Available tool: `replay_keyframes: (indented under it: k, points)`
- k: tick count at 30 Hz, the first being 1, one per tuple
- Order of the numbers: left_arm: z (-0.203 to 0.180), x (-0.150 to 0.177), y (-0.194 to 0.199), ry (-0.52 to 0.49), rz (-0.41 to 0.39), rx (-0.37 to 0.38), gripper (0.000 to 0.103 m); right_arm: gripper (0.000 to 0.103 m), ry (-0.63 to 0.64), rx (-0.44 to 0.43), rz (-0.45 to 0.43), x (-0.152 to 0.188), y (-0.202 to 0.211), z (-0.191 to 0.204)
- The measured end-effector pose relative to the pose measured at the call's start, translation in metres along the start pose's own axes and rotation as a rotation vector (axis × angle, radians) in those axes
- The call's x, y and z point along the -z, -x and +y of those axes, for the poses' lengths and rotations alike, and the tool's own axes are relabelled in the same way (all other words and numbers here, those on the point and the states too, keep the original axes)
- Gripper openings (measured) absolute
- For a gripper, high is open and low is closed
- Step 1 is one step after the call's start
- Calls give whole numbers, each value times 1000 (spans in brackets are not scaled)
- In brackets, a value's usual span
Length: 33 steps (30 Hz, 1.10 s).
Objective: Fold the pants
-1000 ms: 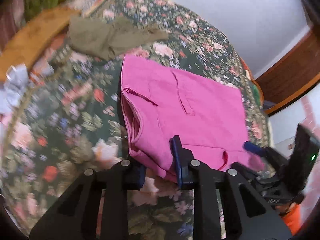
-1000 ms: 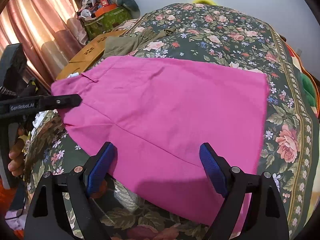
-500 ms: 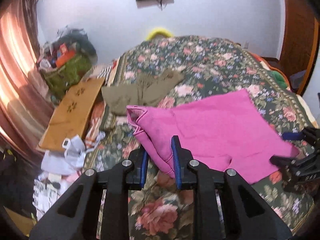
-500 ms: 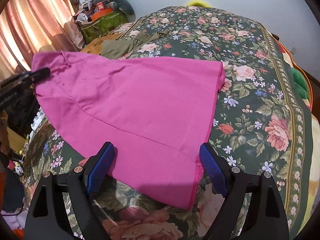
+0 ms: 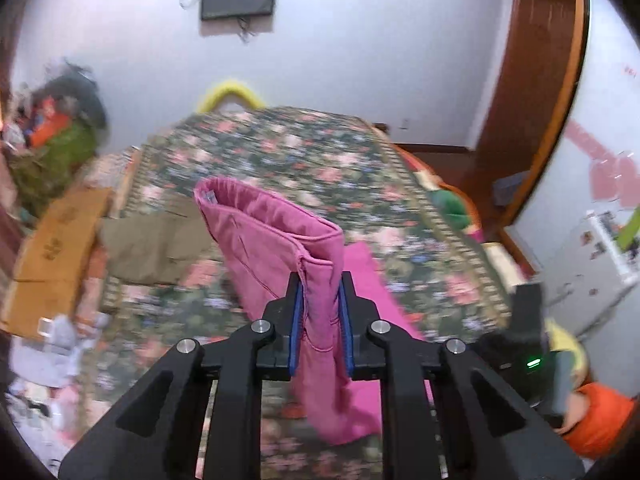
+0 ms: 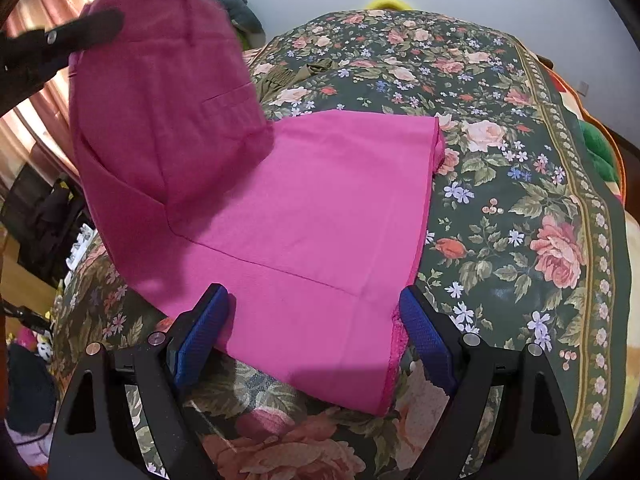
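Observation:
The pink pants (image 6: pixel 312 216) lie on the floral bedspread (image 6: pixel 520 184). My left gripper (image 5: pixel 320 320) is shut on their waistband end (image 5: pixel 276 240) and holds it lifted and hanging above the bed. In the right wrist view that raised end (image 6: pixel 160 112) stands at the upper left, with the left gripper's finger (image 6: pixel 84 32) on it. My right gripper (image 6: pixel 316 336) is open, its blue pads either side of the leg end, which lies flat on the bed. The right gripper's body shows in the left wrist view (image 5: pixel 524 344) at the right.
Olive-green pants (image 5: pixel 152 240) lie on the bed's far left. A cardboard piece (image 5: pixel 52 248) and clutter lie on the floor to the left. A wooden door frame (image 5: pixel 532 92) stands at the right. A white fridge (image 5: pixel 592 264) is at the far right.
My left gripper has lifted the waistband end high off the bed and swung it over toward the leg end. My right gripper has stayed open at the leg end.

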State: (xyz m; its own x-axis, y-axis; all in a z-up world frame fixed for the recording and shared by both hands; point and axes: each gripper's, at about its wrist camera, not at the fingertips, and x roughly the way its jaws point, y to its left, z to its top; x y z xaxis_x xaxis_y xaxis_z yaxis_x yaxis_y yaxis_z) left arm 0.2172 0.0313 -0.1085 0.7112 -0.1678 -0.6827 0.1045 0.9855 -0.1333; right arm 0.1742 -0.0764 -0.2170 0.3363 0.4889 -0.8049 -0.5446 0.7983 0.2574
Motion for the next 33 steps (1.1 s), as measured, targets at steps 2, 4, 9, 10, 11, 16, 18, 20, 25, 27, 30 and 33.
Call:
replay_keyframes:
  k: [2, 4, 9, 10, 11, 16, 18, 20, 25, 27, 30, 33]
  points:
    - [-7, -3, -8, 16, 21, 55, 15, 85, -8, -6, 0, 1, 1, 0]
    - [-13, -5, -15, 26, 39, 91, 14, 85, -13, -10, -1, 1, 1, -1]
    - [-25, -2, -33, 45, 86, 147, 12, 85, -27, -19, -1, 2, 1, -3]
    - [-26, 0, -36, 49, 95, 156, 12, 85, -29, -20, -1, 2, 2, -3]
    - [-26, 1, -38, 52, 104, 160, 12, 85, -31, -20, -1, 2, 2, -3]
    - [-28, 7, -48, 65, 150, 189, 12, 85, -40, -24, -2, 3, 3, -7]
    - [-29, 9, -51, 72, 178, 207, 15, 85, -42, -23, -2, 4, 4, -9]
    - [-29, 10, -52, 80, 201, 234, 24, 85, -46, -20, -3, 4, 5, -9]
    - [-32, 12, -46, 7, 162, 133, 42, 85, -47, -2, 0, 6, 8, -13]
    - [-29, 12, -49, -12, 165, 96, 48, 85, -57, -5, -3, 7, 9, -16]
    - [-18, 10, -57, -25, 178, 55, 54, 85, -66, 3, -6, 8, 12, -20]
    - [-6, 5, -70, -38, 195, 12, 62, 85, -72, 17, -12, 10, 15, -24]
